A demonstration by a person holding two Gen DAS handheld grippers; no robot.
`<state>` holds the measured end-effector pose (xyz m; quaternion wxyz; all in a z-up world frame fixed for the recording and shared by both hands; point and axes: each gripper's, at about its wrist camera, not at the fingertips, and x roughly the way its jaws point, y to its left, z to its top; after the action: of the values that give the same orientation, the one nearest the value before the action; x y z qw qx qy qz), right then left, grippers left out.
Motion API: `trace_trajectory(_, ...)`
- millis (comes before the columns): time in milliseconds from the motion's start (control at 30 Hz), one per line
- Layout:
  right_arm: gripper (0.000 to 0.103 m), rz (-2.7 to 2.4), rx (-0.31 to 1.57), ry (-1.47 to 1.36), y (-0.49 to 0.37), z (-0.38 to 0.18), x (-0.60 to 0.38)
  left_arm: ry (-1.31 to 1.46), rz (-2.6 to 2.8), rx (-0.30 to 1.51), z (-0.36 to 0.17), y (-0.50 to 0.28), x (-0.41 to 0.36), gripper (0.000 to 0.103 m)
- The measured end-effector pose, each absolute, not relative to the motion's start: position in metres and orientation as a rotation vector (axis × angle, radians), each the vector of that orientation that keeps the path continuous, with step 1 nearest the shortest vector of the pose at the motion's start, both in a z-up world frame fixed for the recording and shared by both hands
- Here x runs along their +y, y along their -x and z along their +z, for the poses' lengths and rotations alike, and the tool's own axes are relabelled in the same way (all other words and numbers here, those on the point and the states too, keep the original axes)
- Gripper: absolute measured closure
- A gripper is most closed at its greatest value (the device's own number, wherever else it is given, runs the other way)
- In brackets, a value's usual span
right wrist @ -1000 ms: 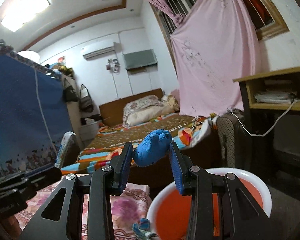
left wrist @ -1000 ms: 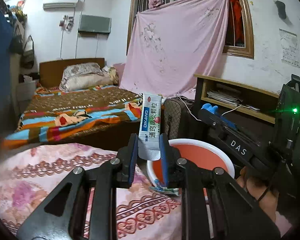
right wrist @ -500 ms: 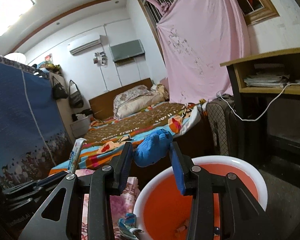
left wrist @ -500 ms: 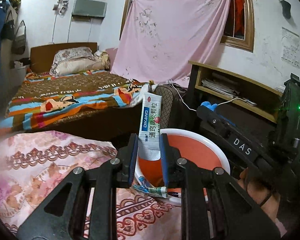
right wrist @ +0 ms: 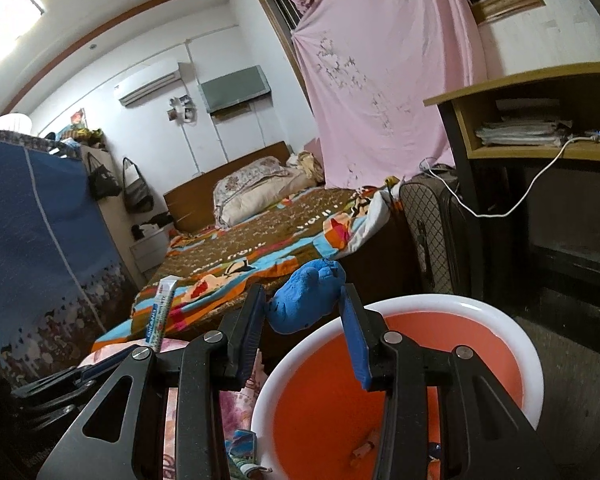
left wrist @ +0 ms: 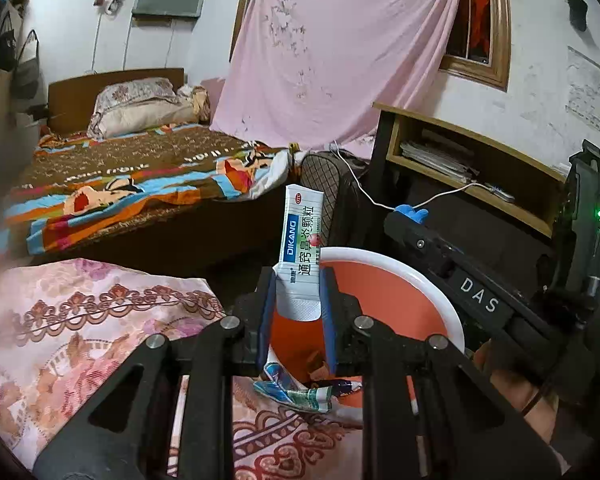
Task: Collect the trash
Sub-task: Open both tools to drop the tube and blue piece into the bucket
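- The floral-patterned cloth surface (left wrist: 80,320) lies at the left, and one crumpled blue-green wrapper (left wrist: 296,390) rests on it right against the outside of the basin's near rim.
- The left hand-held gripper (left wrist: 298,312) is clamped on the lower end of a white medicine sachet (left wrist: 302,248), which stands upright between the blue pads. The sachet hangs over the near-left part of the basin's rim, just about above the opening.
- The white basin with the orange inside (left wrist: 384,264) serves as the trash bin; a few small scraps (right wrist: 364,450) lie on its bottom.
- The right hand-held gripper (right wrist: 304,320) is clamped on a crumpled blue wad (right wrist: 306,300). From its own camera the wad sits above the basin's far-left rim, with the jaws tilted towards the bowl.
- A person's hand (left wrist: 512,384) shows at the lower right of the left view, gripping the right tool's handle.
- Step in hand, as I judge it: both pieces of trash are carried to the basin and are about to be dropped.
- The next move calls for each load to be well inside the rim before the jaws part. The sachet is light and flat and may cling to a pad or flutter out, so a low release looks wise. The wad should fall cleanly.
- The wrapper by the rim still waits to be picked up.
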<state>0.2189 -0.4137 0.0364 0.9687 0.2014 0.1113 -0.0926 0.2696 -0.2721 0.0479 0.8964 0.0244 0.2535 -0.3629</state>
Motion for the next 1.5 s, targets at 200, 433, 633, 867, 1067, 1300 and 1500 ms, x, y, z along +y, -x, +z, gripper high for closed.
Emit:
trace_trajectory(200, 0.066, -0.211, 0.259, -0.441, -0.227, 0.032, -0.421, -0.052, -0.777, 0.575, 0.042, -0.283, -0.285, 0.097)
trace_trajectory(433, 0.065, -0.240, 0.303, -0.482, -0.235, 0.022, -0.432, -0.032, -0.806, 0.652, 0.031, -0.299, -0.295, 0.096)
trace_trajectory(633, 0.055, -0.255, 0.322, -0.504, -0.237, 0.018, -0.435, -0.001, -0.801, 0.702, 0.026, -0.308, -0.292, 0.090)
trace_trajectory(867, 0.052, -0.249, 0.330, -0.515, -0.239, 0.016, -0.433, 0.064, -0.714, 0.697, 0.027, -0.314, -0.268, 0.081)
trace_trajectory(1067, 0.036, -0.184, 0.316, -0.526, -0.251, 0.020, -0.421, 0.108, -0.564, 0.655, 0.030, -0.317, -0.239, 0.069)
trace_trajectory(1300, 0.027, -0.060, 0.315, -0.598, -0.272, 0.020, -0.409, 0.157, -0.412, 0.600, 0.034, -0.320, -0.204, 0.046)
trace_trajectory(1500, 0.025, 0.091, 0.441, -0.650, -0.304, 0.007, -0.395, 0.164, -0.384, 0.581, 0.034, -0.320, -0.186, 0.042)
